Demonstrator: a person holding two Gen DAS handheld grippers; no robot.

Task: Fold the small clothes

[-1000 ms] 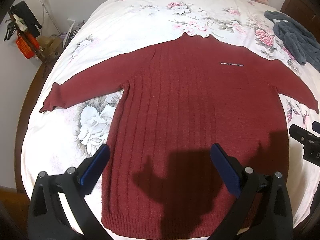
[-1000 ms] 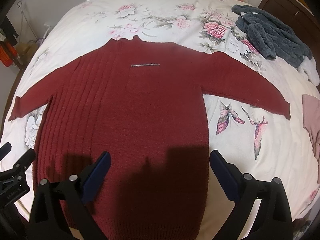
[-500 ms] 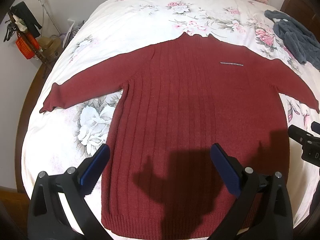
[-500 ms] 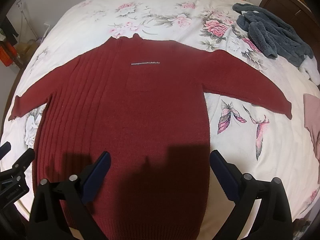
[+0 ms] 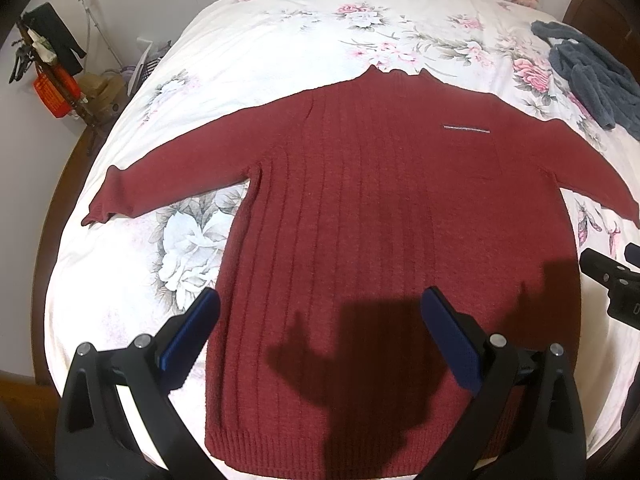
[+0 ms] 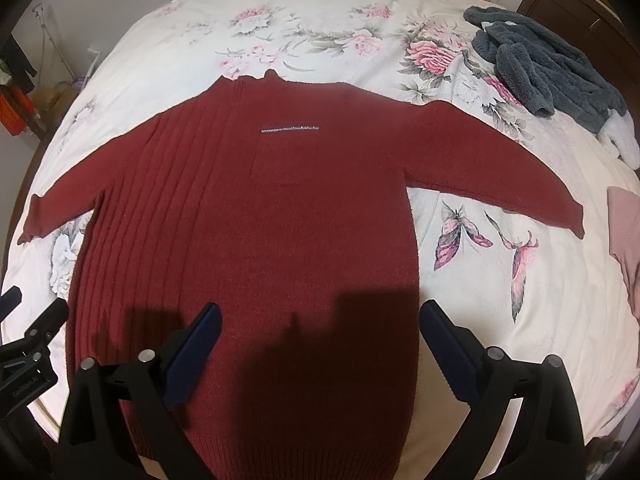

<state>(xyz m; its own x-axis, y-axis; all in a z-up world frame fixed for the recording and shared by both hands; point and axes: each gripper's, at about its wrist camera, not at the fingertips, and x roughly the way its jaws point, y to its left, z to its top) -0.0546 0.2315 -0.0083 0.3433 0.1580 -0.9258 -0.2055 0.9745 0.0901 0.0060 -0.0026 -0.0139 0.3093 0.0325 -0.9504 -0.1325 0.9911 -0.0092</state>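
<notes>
sweater: dark red knit [image 5: 360, 208], flat and face-up on the flowered bed cover [image 5: 280, 40], both sleeves out sideways, nothing folded yet
axis: long axis runs straight away from both grippers, hem nearest, collar [image 5: 394, 74] at the far end
left gripper: [image 5: 320, 332] jaws spread wide, holding nothing, hovering above the hem end over the sweater's left half; its left finger [image 5: 192, 332] sits about over the left side edge
right gripper: [image 6: 320, 336] also spread and empty, above the hem end over the right half; its right finger [image 6: 448, 348] is just past the right side edge, over bare cover
contact: can't confirm either gripper touches the knit (shadows fall on the lower body, which suggests a gap)
left sleeve: [image 5: 168, 184] cuff well off to the left, nearer the left gripper
right sleeve: [image 6: 500, 168] cuff well off to the right, nearer the right gripper
key relation: sleeves lie across the body axis, so each one folds inward with its own-side gripper, no cross-reach; hem corners are the closest grab points
step (my guess): start of the fold, picking first grasp
other stuff: grey fleece [image 6: 544, 68] far right, pink cloth [image 6: 624, 232] at right edge, both well apart from the sweater
</notes>
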